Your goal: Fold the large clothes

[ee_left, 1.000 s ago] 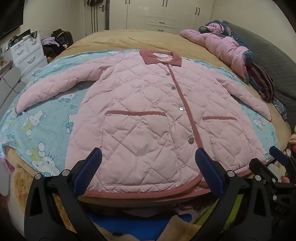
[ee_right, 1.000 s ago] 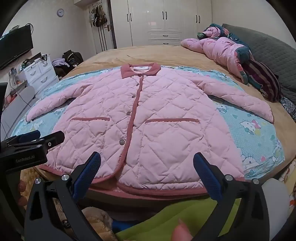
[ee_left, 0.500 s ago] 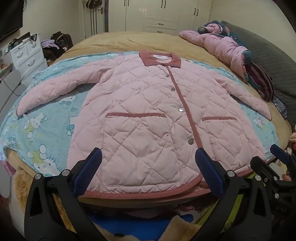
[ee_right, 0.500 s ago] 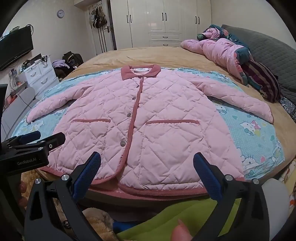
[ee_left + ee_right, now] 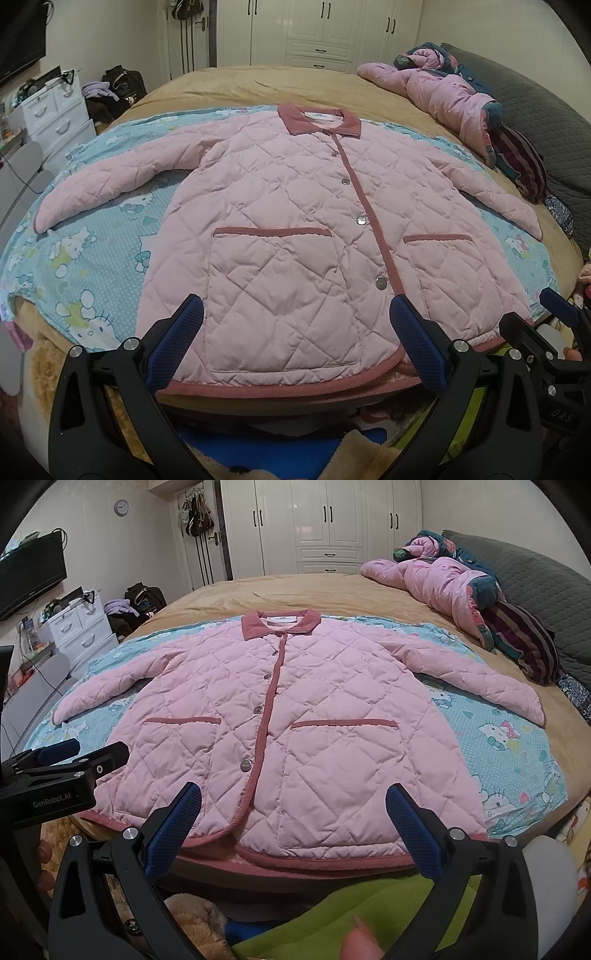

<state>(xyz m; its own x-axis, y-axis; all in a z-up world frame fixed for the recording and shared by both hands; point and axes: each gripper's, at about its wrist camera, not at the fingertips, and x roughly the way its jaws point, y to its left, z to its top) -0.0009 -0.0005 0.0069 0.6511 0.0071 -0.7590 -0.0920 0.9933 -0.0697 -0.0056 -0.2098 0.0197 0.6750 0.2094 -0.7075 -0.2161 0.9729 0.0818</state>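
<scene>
A pink quilted jacket (image 5: 291, 229) lies flat and buttoned, front up, on a blue cartoon-print sheet (image 5: 92, 266), both sleeves spread out; it also shows in the right wrist view (image 5: 295, 720). My left gripper (image 5: 295, 347) is open and empty, hovering at the hem's left half. My right gripper (image 5: 291, 827) is open and empty at the hem's right half. Each gripper shows at the edge of the other's view: the right gripper (image 5: 546, 332) and the left gripper (image 5: 66, 768).
A tan bed (image 5: 332, 594) carries the sheet. A heap of pink and striped clothes (image 5: 472, 602) lies at the far right by a grey headboard (image 5: 535, 587). White drawers (image 5: 55, 110) stand at the left, wardrobes (image 5: 325, 524) behind. Green cloth (image 5: 369, 904) is below the hem.
Both views have shifted only slightly, with the jacket a little lower in the frame. The grippers stay open and the jacket has not moved.
</scene>
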